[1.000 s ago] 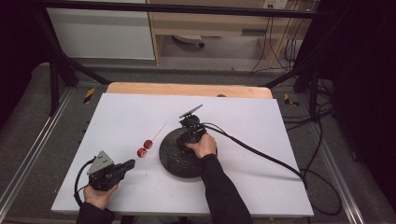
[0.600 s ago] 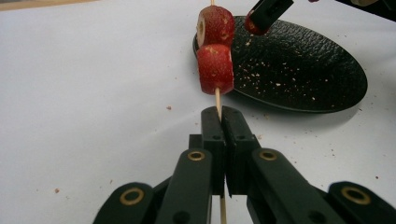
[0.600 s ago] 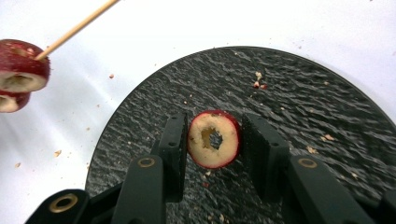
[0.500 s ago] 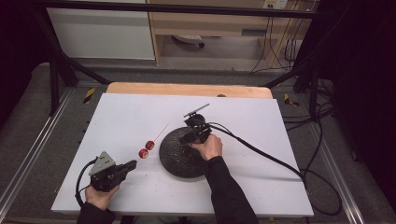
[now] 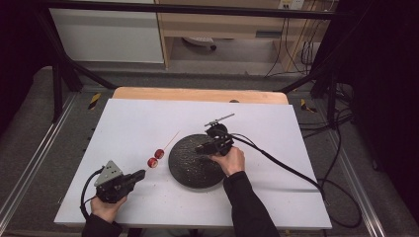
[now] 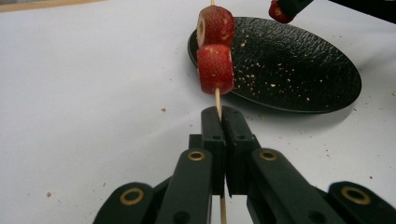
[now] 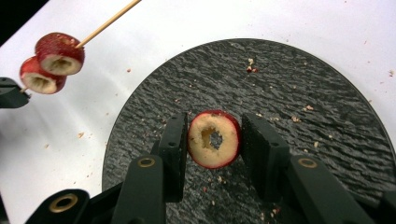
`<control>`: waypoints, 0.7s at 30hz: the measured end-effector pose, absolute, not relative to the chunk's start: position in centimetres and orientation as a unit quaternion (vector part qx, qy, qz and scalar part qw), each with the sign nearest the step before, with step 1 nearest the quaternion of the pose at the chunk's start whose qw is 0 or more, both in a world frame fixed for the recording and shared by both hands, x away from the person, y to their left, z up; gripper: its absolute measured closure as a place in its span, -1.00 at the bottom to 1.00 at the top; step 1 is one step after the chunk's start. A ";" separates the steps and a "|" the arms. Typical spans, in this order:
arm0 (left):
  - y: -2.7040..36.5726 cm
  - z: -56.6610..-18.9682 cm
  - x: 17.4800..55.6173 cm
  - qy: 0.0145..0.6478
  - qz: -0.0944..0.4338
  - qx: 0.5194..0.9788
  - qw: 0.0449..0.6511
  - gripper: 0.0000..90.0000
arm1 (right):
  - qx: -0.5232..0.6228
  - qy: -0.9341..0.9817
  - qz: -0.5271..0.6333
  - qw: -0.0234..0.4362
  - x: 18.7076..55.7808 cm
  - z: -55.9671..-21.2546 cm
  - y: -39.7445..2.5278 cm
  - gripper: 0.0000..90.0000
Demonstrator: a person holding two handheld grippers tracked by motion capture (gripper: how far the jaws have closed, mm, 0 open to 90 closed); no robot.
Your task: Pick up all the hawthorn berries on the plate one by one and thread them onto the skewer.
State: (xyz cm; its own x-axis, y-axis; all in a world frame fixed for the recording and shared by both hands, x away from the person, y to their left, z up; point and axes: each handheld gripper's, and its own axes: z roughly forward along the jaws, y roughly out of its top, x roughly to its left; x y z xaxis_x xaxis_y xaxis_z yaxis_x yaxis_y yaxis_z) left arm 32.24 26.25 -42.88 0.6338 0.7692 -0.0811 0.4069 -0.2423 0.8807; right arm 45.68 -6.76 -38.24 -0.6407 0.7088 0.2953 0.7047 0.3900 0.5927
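A white table (image 5: 148, 123) carries a round black plate (image 5: 190, 165) with a rough surface, dusted with pale crumbs (image 7: 299, 116), sitting near the middle. The right gripper (image 5: 200, 148) hangs above the plate's far edge, its cable (image 5: 286, 170) trailing off to the right across the table. In the right gripper view its jaws stand partly apart, pressed on either side of a red fruit slice (image 7: 214, 138) with a pale, cored centre; the slice is held on edge over the plate, the cut face turned toward the camera. The left gripper (image 5: 140, 174) rests low at the near left of the table, well apart from the plate. Its jaws are closed tight on the lower end of a thin wooden skewer (image 6: 217, 100), which runs up and away from them toward the plate's left rim. Two more red slices (image 6: 215, 67) are threaded on the skewer, touching one another, just beyond the jaw tips and beside the plate rather than over it. Small crumbs lie scattered on the white surface around the plate.
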 end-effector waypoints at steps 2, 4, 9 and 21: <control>26.2 -42.9 32.2 0.384 0.189 0.765 0.481 0.96 | 0.422 0.831 0.361 0.003 45.4 -38.2 -7.0 0.39; 26.2 -42.9 32.2 0.384 0.188 0.765 0.482 0.96 | 0.418 0.829 0.372 0.004 45.1 -38.1 -7.4 0.39; 26.0 -42.9 32.1 0.382 0.189 0.765 0.483 0.96 | 0.415 0.819 0.397 0.005 44.2 -38.0 -8.3 0.39; 25.3 -42.9 31.9 0.375 0.186 0.767 0.486 0.96 | 0.426 0.769 0.476 -0.002 42.2 -38.4 -10.8 0.39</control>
